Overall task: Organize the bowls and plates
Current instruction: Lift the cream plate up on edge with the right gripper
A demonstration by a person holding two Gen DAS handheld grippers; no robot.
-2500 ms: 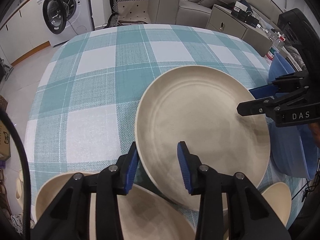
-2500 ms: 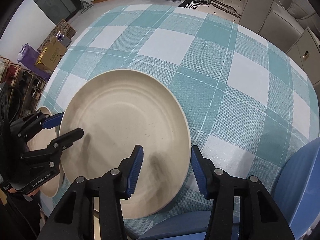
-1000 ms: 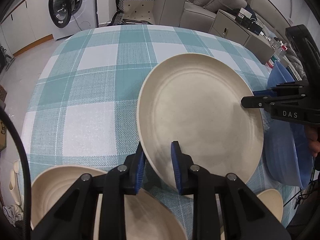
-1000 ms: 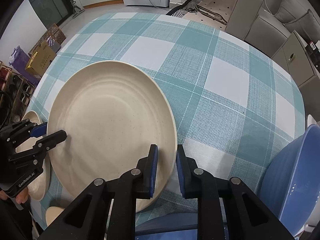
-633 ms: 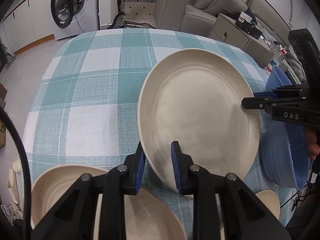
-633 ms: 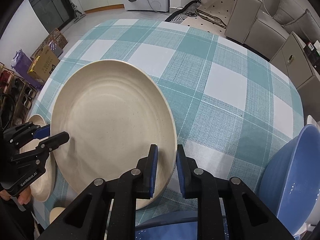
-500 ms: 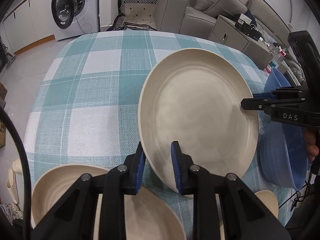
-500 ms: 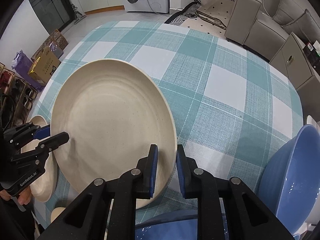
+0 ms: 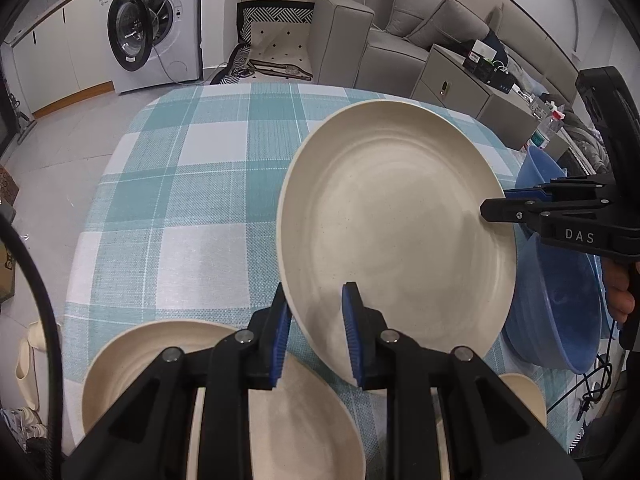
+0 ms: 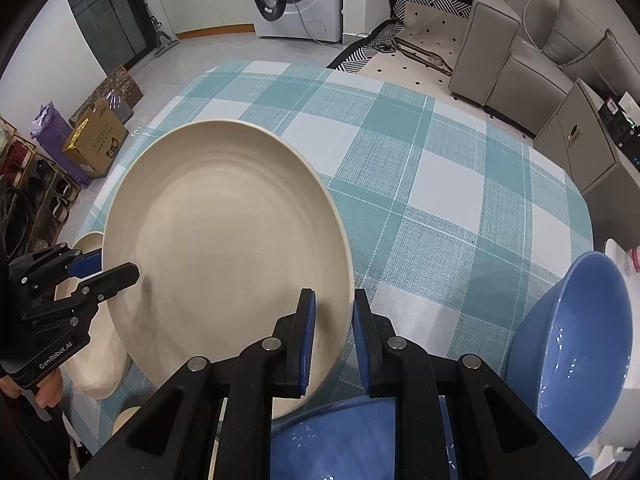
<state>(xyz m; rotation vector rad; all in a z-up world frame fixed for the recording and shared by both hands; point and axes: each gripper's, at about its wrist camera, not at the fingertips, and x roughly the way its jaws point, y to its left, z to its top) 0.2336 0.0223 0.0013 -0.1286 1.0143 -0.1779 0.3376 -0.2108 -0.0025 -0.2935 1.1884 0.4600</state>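
Both grippers, left and right, are clamped on opposite rims of the cream plate, held above the checked tablecloth, apparently mid-carry; next comes lowering it level onto the cream stack.

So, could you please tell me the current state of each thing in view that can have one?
Large cream plate: lifted off the checked tablecloth, tilted, gripped at opposite rims.
Left gripper: shut on the plate's rim.
Right gripper: shut on the plate's rim.
Cream plates: resting below the left gripper.
Blue bowl: empty, tilted.
Washing machine door: open.
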